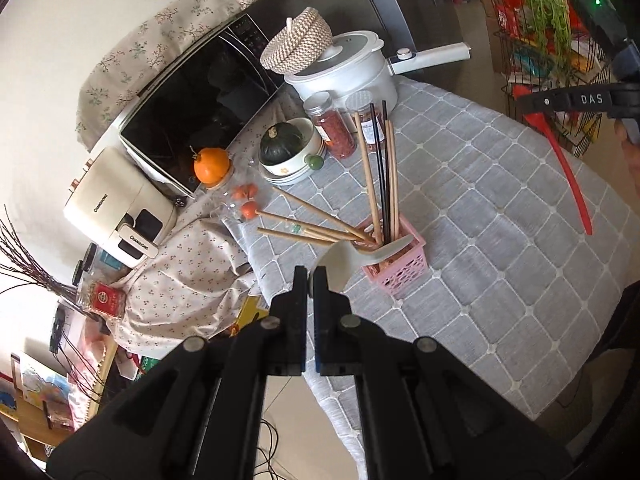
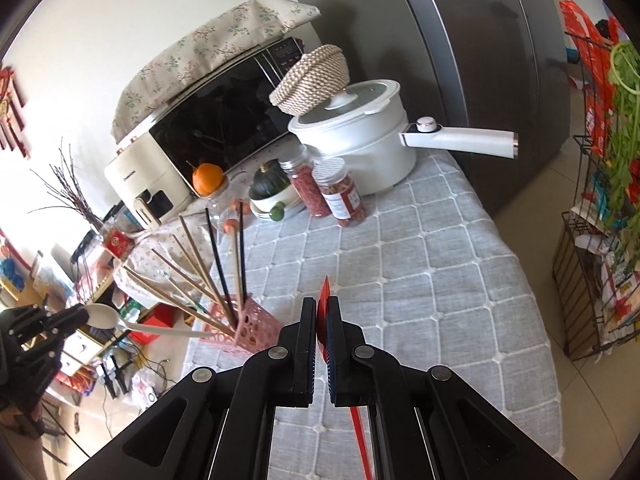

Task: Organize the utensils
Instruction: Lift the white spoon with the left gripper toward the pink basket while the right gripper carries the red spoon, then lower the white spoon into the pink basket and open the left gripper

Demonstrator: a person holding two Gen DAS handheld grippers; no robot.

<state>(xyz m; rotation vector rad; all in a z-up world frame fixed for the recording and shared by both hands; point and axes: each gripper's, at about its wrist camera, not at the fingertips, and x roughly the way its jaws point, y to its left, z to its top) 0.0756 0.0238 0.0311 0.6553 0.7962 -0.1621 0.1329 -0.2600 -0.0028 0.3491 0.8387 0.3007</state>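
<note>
- Pinching the bowl of a smooth cream spoon [image 1: 356, 254], the left gripper [image 1: 311, 276] holds it with the handle slanting far-right into the pink lattice basket [image 1: 400, 268].
- Clamped on a thin red plastic utensil [image 2: 323, 304], the right gripper [image 2: 321, 308] shows it edge-on; only the left wrist view reveals its long tapering handle [image 1: 568, 172].
- Wooden and black chopsticks [image 1: 382, 176] fan out of the basket on the quilted grey cloth [image 1: 500, 220].

Gray quilted tablecloth [image 2: 440, 264] under pink basket [image 2: 256, 330], white pot [image 2: 360, 148].
</note>
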